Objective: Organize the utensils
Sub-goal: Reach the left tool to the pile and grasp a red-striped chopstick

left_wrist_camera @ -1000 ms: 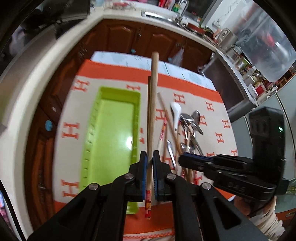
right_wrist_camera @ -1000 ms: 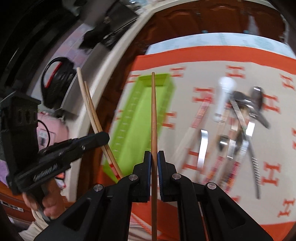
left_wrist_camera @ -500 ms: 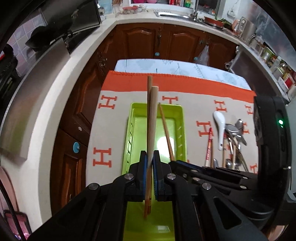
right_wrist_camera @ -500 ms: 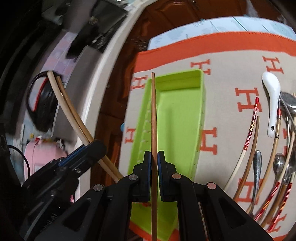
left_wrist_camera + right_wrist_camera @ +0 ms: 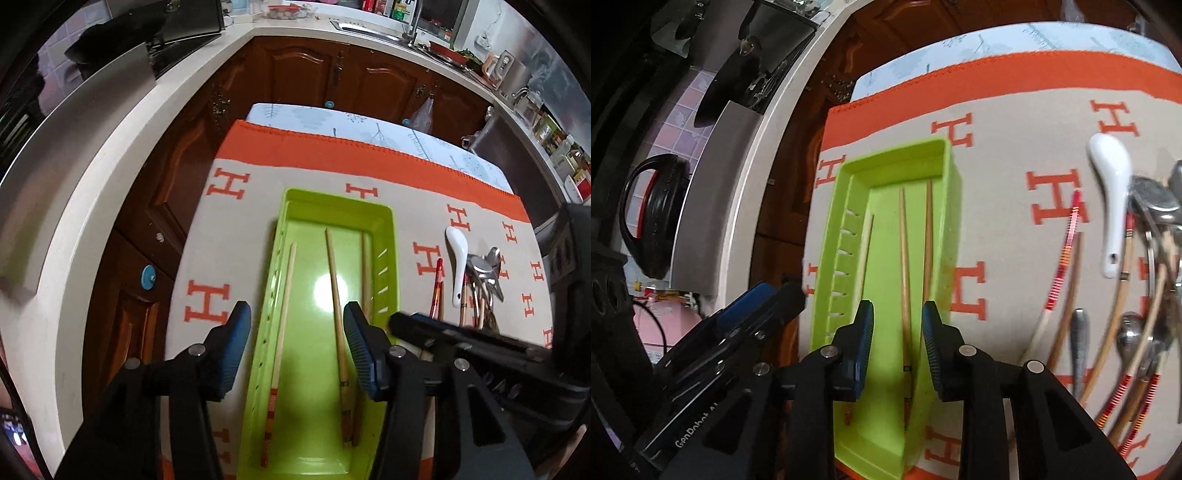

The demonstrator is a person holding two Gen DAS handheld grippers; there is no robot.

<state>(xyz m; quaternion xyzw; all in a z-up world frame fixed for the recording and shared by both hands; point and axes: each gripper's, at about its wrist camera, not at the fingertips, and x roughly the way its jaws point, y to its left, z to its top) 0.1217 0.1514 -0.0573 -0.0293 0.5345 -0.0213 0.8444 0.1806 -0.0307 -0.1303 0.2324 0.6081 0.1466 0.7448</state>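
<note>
orange cloth [image 5: 332,177]; three chopsticks [image 5: 334,280] inside green tray [image 5: 388,236]

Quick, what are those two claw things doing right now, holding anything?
Left gripper: open, jaws just spread, holding nothing; chopsticks lie in the green tray.
Right gripper: open, jaws just parted, holding nothing.

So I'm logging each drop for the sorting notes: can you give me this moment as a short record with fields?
tray: green tray on the orange-bordered cloth
in tray: three chopsticks lying lengthwise
left gripper: jaws just opened, nothing pressed between the pads
right gripper: jaws just opened, above the tray, one chopstick seen between the pads but not gripped
unsorted: white ceramic spoon, metal spoons and more chopsticks in a pile right of the tray
</note>
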